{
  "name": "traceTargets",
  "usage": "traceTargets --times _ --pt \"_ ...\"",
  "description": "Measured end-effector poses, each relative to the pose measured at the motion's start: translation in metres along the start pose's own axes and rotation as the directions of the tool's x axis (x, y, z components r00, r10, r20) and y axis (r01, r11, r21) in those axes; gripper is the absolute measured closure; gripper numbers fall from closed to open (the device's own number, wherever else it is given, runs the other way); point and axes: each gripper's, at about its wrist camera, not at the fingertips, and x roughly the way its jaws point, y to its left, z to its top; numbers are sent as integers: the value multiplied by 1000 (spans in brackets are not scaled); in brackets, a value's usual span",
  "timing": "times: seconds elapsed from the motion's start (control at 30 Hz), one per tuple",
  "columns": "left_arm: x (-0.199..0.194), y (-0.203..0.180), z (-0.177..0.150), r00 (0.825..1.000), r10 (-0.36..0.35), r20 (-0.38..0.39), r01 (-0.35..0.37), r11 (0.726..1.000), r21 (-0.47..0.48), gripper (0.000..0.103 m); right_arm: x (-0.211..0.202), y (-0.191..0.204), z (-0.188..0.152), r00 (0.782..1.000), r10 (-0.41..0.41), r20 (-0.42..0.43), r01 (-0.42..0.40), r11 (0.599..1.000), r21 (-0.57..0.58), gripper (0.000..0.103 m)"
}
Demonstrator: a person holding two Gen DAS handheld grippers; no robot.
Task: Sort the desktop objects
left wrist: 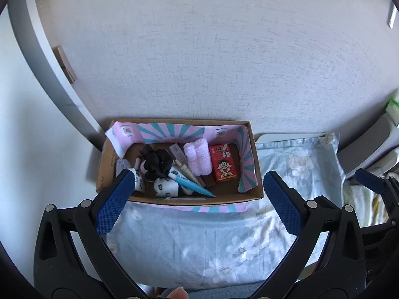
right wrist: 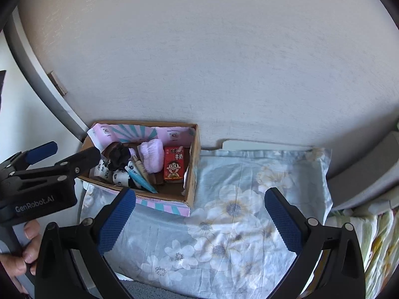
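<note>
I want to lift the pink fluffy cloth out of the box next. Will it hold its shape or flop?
The pink fluffy cloth looks like soft rolled terry, so it will probably sag and may unroll if pinched at one end. It seems light. Wedged against the red milk carton, it might drag that along.

Both wrist views angled down, near – sharing cardboard box (left wrist: pixel 179 196) (right wrist: pixel 192 174), floral cloth (left wrist: pixel 199 244) (right wrist: pixel 224 224)

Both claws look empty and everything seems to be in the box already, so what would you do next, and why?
Probably draw both back: the left gripper and right gripper are open and empty, the floral cloth is bare, and the items lie in the cardboard box.
</note>
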Motion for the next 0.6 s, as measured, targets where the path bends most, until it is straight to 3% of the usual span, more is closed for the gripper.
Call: traceTargets --times 0.43,0.6 --pt "-5 -9 -26 994 91 68 -92 996 12 0 11 -15 -28 990 -141 18 139 987 82 0" --pt "-3 -6 -28 994 88 58 -88 996 1 0 17 -20 -33 985 -175 5 174 982 74 0"
